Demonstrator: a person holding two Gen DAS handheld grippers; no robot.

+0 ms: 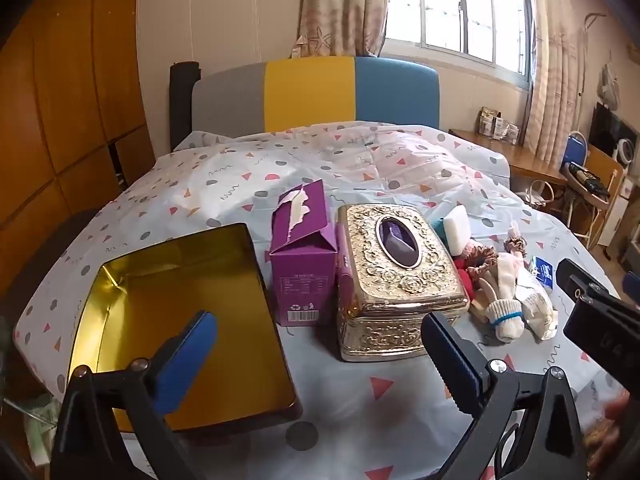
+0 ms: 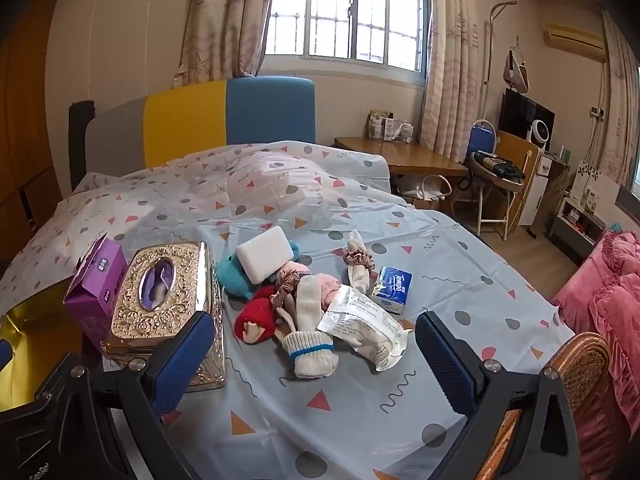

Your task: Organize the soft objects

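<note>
A heap of soft things lies on the patterned table cover: a rolled white sock (image 2: 310, 334) with a blue band, a white sponge (image 2: 265, 254), a teal plush (image 2: 232, 276), a red plush (image 2: 254, 316), scrunchies (image 2: 360, 258), a white plastic packet (image 2: 366, 322) and a blue tissue pack (image 2: 392, 288). My right gripper (image 2: 314, 354) hangs open just in front of the heap, nothing between its fingers. My left gripper (image 1: 320, 354) stands open over the gap between the empty gold tin (image 1: 184, 320) and the ornate gold tissue box (image 1: 394, 268). The white sock (image 1: 506, 320) shows at the right.
A purple tissue carton (image 1: 304, 256) stands between the tin and the gold box. Behind the table are a grey, yellow and blue headboard (image 1: 316, 92), a wooden desk (image 2: 404, 156) and a window. A wicker chair back (image 2: 580, 368) and pink bedding (image 2: 608, 300) sit at the right.
</note>
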